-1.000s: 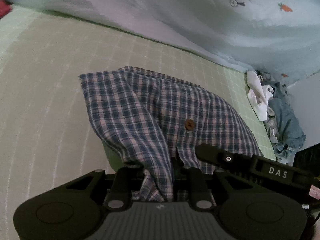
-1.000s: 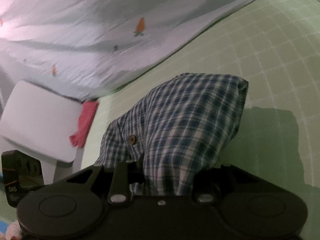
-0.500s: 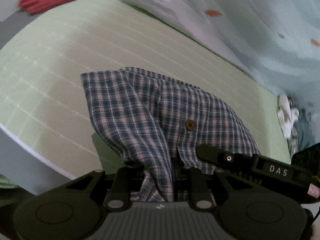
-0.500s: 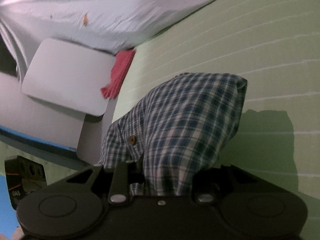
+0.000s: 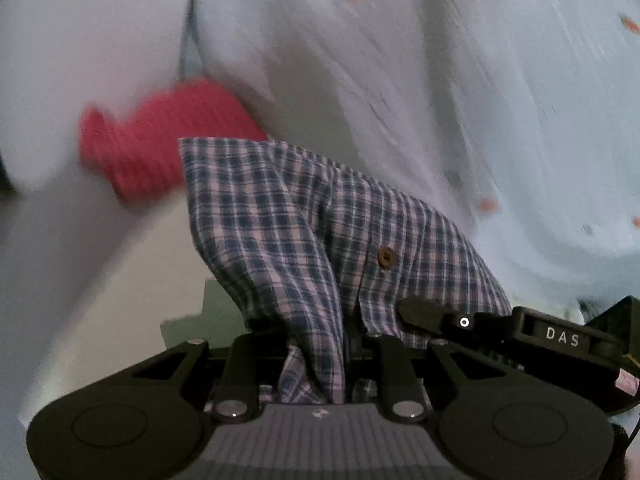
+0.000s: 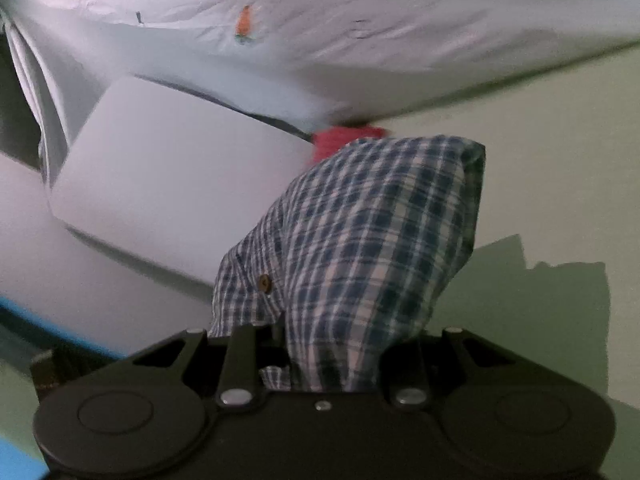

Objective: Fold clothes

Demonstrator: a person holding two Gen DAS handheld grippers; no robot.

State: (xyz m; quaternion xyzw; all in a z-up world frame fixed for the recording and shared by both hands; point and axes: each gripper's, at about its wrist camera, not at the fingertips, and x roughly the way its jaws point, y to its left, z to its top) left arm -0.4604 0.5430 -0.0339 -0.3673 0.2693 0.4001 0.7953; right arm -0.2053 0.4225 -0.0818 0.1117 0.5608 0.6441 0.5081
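Both grippers are clamped on the same plaid shirt (image 5: 304,240): the left gripper (image 5: 316,364) has a bunch of checked cloth pinched between its fingers, and the right gripper (image 6: 320,360) grips another bunch, with the right tool's black body visible at the edge of the left view. From where I stand the shirt hangs off the two tools in a compact bundle, held up clear of the green bedsheet (image 6: 552,152), its brown button (image 5: 386,258) facing outward. Behind it lie a pale quilt with carrot prints (image 6: 360,20), a red cloth (image 5: 152,140) and a white pillow (image 6: 172,184).

The background is smeared, so I judge the tools are swinging fast, and that is the risk. Each grip bites only a small gather of fabric; a quick turn could tug a layer free and let the bundle sag open, undoing whatever folds it holds. If the two tools drift apart, the cloth between them would pull taut and skew. Set down near the red cloth, it could land half on top of it.
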